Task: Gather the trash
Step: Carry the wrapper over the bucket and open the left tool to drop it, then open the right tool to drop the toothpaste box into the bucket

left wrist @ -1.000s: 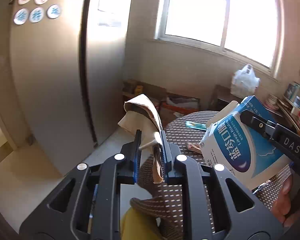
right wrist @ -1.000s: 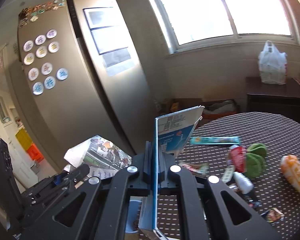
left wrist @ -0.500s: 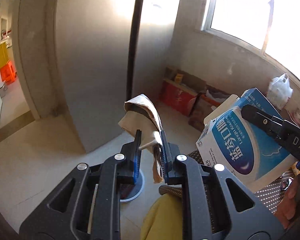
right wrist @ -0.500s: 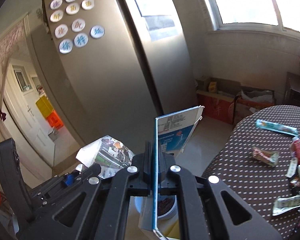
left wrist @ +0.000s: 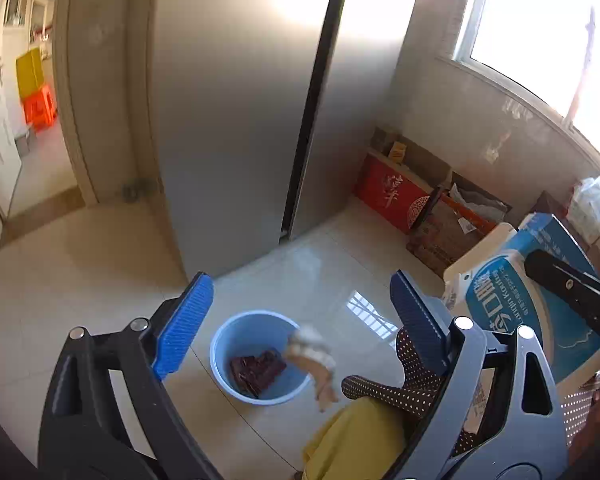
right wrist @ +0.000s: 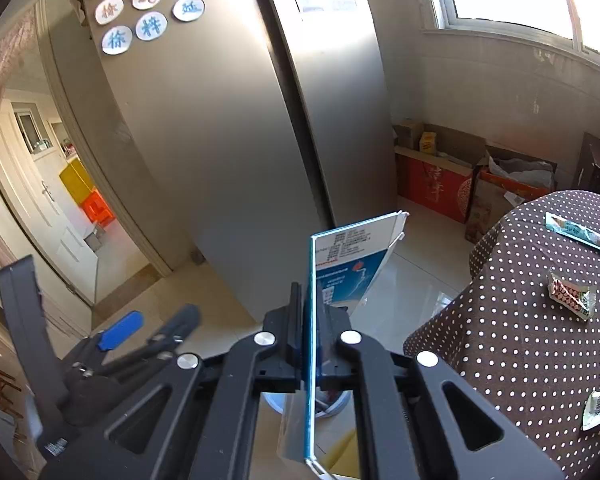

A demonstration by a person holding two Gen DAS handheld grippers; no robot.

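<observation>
Above the blue bin [left wrist: 260,356] on the floor, left gripper [left wrist: 300,312] had just spread its jaws wide, nothing between them; crumpled wrapper [left wrist: 312,354] was blurred at the bin's rim, dark trash already inside. Right gripper [right wrist: 309,312] was clamped on a flattened blue-and-white box [right wrist: 352,256] beside the dotted counter [right wrist: 520,320].

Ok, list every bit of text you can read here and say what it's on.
"徐", "梓", "延": blue characters on round white magnets on the grey fridge.
"Lanqin Kou…", upside down and partly hidden: blue-and-white cardboard box.
Too blurred or small to read: the upper magnets' brown characters, the gold script on the red carton, the box's fine print, and the crumpled wrappers on the brown dotted tablecloth.
</observation>
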